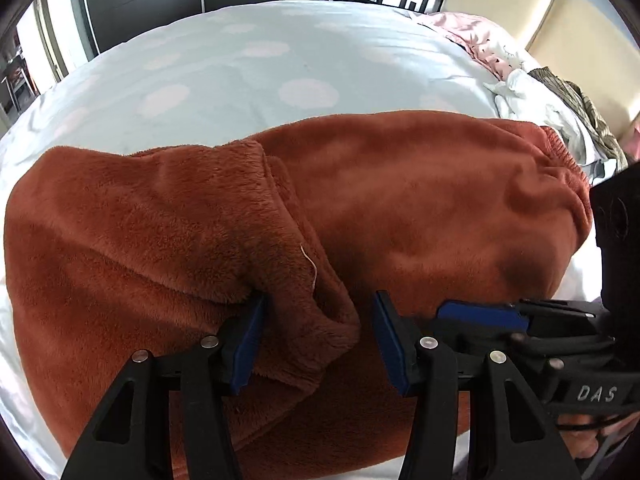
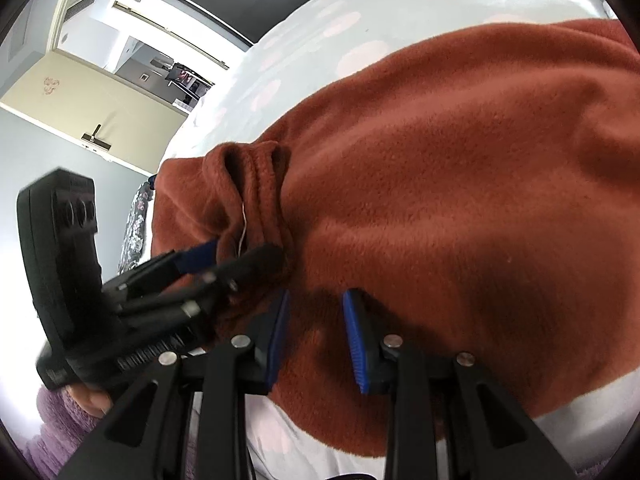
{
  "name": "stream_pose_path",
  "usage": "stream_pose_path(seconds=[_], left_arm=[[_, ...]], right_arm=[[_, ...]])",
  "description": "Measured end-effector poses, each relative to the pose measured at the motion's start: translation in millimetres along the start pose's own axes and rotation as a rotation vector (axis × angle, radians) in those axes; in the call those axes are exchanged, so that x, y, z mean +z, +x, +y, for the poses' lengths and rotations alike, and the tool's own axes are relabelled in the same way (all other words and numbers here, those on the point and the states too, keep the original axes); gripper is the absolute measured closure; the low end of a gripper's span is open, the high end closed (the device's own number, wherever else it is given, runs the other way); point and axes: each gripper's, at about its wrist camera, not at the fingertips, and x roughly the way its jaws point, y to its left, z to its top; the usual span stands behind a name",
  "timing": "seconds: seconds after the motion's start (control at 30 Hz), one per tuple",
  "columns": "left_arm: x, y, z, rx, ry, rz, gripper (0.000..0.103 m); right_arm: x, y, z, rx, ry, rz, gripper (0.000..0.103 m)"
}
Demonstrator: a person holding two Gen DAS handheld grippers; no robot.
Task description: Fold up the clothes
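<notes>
The rust fleece (image 1: 400, 200) sprawls over the bed (image 1: 240, 64) right under both claws; it looks thick, floppy, a bit grippy, so grab seams. Left claw (image 1: 316, 340) is pinching a bunched cuff (image 1: 304, 312). Right claw (image 2: 316, 340) is half spread, flat pile between its pads, can't tell if it bites

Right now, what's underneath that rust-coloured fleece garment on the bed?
The fleece garment lies on a pale blue bedsheet with faint round patches, which shows all around it. Whatever is directly beneath the fleece is covered.
</notes>
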Motion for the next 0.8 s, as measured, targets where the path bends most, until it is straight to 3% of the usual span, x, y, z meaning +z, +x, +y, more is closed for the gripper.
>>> stream_pose_path(seconds=[0.23, 0.37, 0.57, 0.8], left_arm=[[-6.2, -4.2, 1.1, 0.044, -0.021, 0.002, 0.046], [-11.4, 0.3, -3.7, 0.052, 0.011, 0.020, 0.033], [-21.1, -1.2, -13.2, 0.090, 0.076, 0.024, 0.030], [-27.9, -41.0, -4.5, 0.082, -0.009, -0.070, 0.030]], right_arm=[[5.5, 7.6, -6.1, 0.023, 0.038, 0.028, 0.075], [10.4, 14.4, -9.8, 0.018, 0.056, 0.053, 0.075], [14.4, 23.3, -19.7, 0.058, 0.112, 0.080, 0.075], [19.2, 22.6, -17.4, 0.089, 0.112, 0.039, 0.075]])
